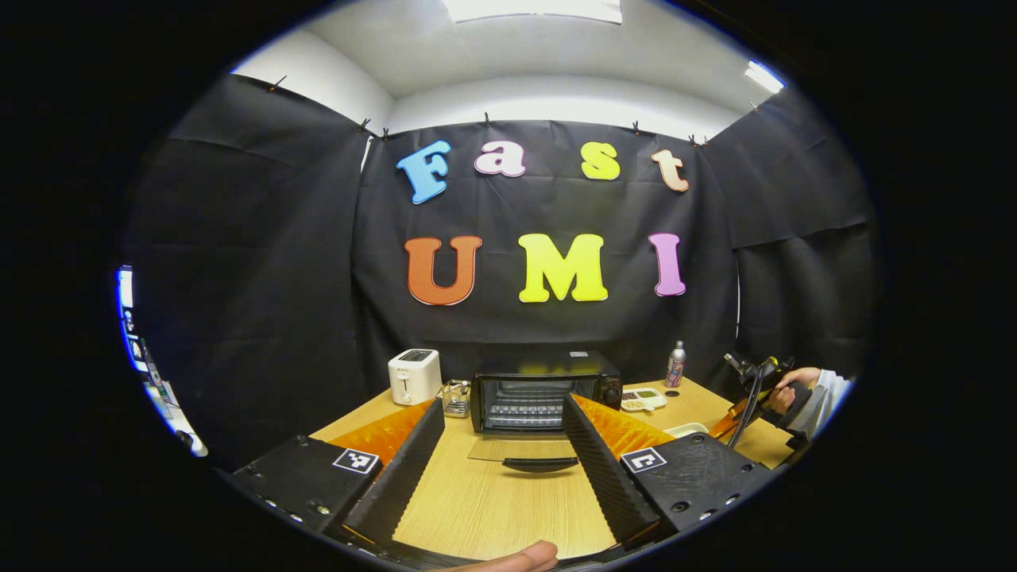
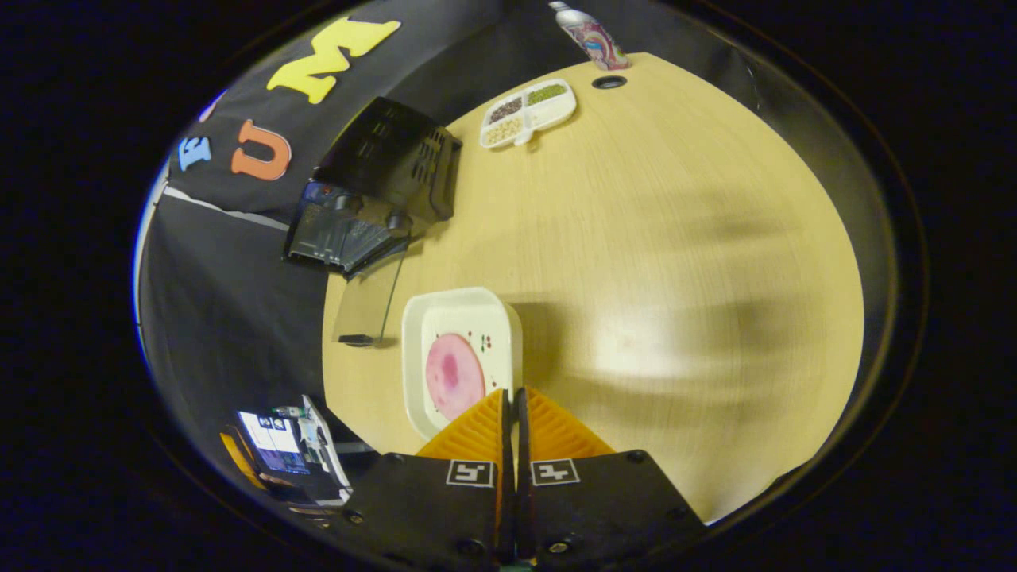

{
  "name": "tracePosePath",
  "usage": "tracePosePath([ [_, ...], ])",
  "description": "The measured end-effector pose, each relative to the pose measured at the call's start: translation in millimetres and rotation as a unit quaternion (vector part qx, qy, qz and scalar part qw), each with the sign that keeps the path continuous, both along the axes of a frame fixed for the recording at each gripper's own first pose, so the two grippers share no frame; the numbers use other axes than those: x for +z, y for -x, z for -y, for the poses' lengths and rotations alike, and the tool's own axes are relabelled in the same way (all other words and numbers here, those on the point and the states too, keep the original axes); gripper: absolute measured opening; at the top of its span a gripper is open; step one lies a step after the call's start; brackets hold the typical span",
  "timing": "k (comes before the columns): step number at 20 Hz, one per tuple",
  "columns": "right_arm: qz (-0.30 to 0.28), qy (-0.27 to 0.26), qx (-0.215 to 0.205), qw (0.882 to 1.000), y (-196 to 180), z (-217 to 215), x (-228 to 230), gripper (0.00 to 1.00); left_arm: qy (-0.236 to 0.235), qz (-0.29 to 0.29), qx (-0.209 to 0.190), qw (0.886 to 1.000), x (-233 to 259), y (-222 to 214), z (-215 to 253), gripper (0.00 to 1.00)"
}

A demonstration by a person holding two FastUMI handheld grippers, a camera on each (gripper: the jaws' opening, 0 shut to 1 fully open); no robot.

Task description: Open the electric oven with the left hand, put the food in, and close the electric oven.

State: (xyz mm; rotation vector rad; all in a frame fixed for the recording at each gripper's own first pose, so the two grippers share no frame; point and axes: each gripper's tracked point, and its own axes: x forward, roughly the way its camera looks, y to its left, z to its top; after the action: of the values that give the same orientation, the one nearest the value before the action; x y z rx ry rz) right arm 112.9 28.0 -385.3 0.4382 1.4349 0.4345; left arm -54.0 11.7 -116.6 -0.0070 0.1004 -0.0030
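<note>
The electric oven (image 1: 544,392) sits on the tabletop (image 1: 493,508) with its glass door (image 1: 520,450) folded down flat. The left claw (image 1: 493,461) hangs spread wide before it. The right claw (image 2: 511,413) is pinched onto the rim of the white dish (image 2: 461,357) holding pink food (image 2: 454,375), beside the oven.

A white toaster (image 1: 414,376) stands at the back left of the wooden surface (image 1: 493,508), with a small wire basket (image 1: 456,397) just beside it on the right. Toward the back right lies a white divided tray (image 2: 527,114) holding dark, green and pale grains in separate compartments. Behind it stands a bottle (image 2: 589,35) with a colourful label, near a round black hole (image 2: 609,82) in the surface. A lit screen (image 2: 274,450) shows off the surface's edge.
</note>
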Motion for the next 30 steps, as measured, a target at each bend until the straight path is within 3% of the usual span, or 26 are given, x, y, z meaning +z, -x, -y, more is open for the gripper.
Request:
tracePosePath([
  [7, 0.019, -0.023, 0.039, 0.999, 12.2, -82.8, 40.6, 0.04, -0.008, 0.003, 0.005, 1.0, -8.2, 14.3, -23.3, 0.95],
  [14, 0.017, -0.03, 0.043, 0.999, 2.8, -184.1, 34.9, 0.02, -0.015, 0.0, 0.032, 0.999, -16.6, 18.4, -63.2, 0.95],
  [18, 0.036, -0.023, -0.009, 0.999, -26.8, -230.5, 23.4, 0.04, -0.011, -0.009, 0.035, 0.999, -30.3, 14.6, -77.5, 0.95],
  [23, 0.051, -0.026, -0.107, 0.993, -66.1, -276.0, 5.1, 0.04, -0.001, -0.018, 0.043, 0.999, -47.5, 4.8, -94.1, 0.95],
  [26, 0.058, -0.047, -0.172, 0.982, -90.1, -303.4, -2.7, 0.04, 0.007, -0.025, 0.041, 0.999, -56.7, -5.8, -97.6, 0.95],
  [30, 0.079, -0.078, -0.259, 0.959, -128.7, -328.3, -9.8, 0.02, 0.008, -0.031, 0.029, 0.999, -68.9, -18.8, -95.6, 0.95],
])
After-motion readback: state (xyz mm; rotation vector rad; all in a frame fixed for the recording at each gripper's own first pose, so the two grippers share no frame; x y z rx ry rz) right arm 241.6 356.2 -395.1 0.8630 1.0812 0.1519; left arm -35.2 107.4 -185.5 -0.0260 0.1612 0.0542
